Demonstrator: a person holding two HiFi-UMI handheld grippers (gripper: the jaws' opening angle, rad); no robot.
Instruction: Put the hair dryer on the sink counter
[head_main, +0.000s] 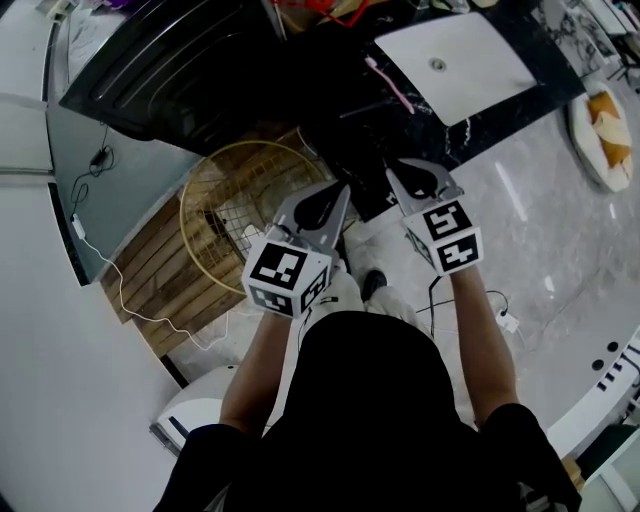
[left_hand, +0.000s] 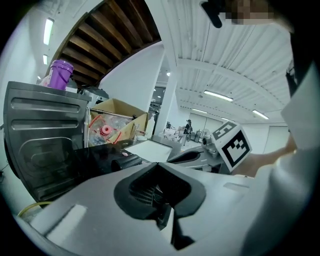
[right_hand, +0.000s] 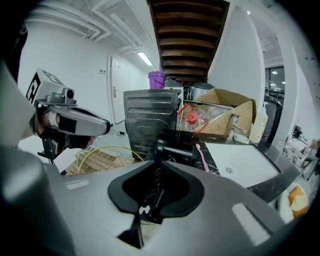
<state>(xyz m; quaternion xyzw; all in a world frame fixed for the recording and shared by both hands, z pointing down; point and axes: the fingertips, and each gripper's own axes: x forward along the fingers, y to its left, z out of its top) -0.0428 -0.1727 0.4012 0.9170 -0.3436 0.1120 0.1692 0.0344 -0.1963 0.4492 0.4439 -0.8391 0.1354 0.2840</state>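
The black hair dryer (right_hand: 172, 147) lies on the black sink counter (head_main: 500, 110), left of the white basin (head_main: 465, 60). It also shows as a dark barrel (left_hand: 121, 161) in the left gripper view. Its coiled cord (right_hand: 157, 182) runs down from it into my right gripper (right_hand: 149, 206), whose jaws are shut on the cord's lower end. In the head view the right gripper (head_main: 400, 172) hovers at the counter's front edge. My left gripper (head_main: 343, 188) hangs just beside it, left of it and short of the counter, jaws together and nothing seen between them.
A dark metal appliance (head_main: 170, 70) stands left of the counter, with a purple cup (right_hand: 156, 80) on top. A gold wire basket (head_main: 235, 215) sits on wooden slats below my left gripper. A cardboard box (right_hand: 220, 112) and a pink brush (head_main: 392, 88) are on the counter.
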